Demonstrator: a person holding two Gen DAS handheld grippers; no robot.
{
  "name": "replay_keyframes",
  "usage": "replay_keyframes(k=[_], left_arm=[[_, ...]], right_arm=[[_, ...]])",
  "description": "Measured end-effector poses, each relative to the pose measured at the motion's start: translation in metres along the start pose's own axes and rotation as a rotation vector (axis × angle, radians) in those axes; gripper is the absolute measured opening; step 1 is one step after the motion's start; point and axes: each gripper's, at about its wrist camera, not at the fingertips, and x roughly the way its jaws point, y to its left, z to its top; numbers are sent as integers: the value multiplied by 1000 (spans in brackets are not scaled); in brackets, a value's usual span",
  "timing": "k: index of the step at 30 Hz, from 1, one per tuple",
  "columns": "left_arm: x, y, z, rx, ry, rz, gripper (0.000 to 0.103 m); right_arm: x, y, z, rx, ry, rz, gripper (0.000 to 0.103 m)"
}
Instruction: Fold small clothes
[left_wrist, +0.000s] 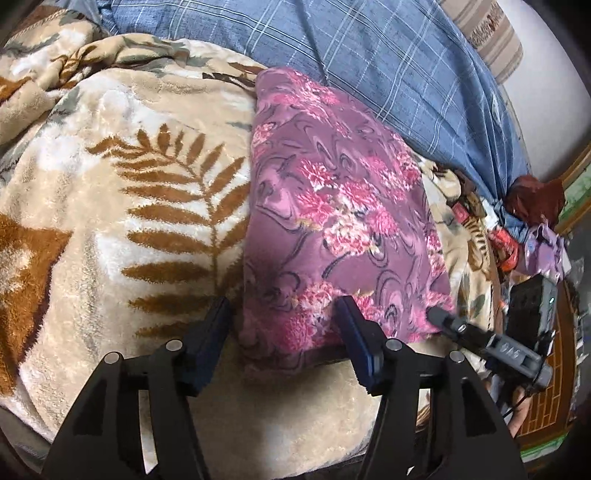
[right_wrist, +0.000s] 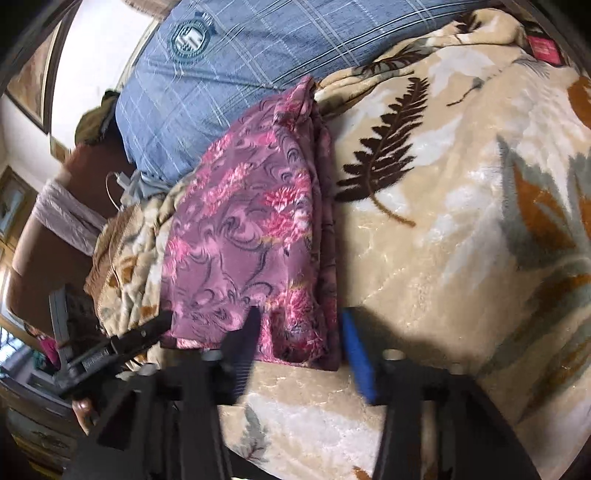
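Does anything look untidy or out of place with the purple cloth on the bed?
Nothing stands out. The purple floral garment lies folded in a neat strip on the leaf-pattern blanket; only the bedding behind it is rumpled.

Your left gripper (left_wrist: 282, 317) is angling downward with its jaws apart, the near corner of cloth lying between them. Your right gripper (right_wrist: 301, 332) is tilting down alongside, jaws partly apart and straddling another edge, its fingers motion-blurred.

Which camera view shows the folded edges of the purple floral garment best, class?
The right wrist view: the purple floral garment shows its stacked layers along its right side, beside the fern-print blanket. The left wrist view shows the garment mostly as a flat top surface, its layers barely visible.
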Motion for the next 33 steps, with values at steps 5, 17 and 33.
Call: replay_keyframes(k=[5, 17, 33], left_arm=[[1, -4, -3, 29, -11, 42, 30], [-8, 17, -8, -70, 6, 12, 6], [-13, 9, 1, -42, -63, 31, 53]], right_arm=[[2, -3, -2, 8, 4, -3, 15], [3, -6, -8, 33, 69, 11, 10], [-20, -13, 2, 91, -41, 45, 53]])
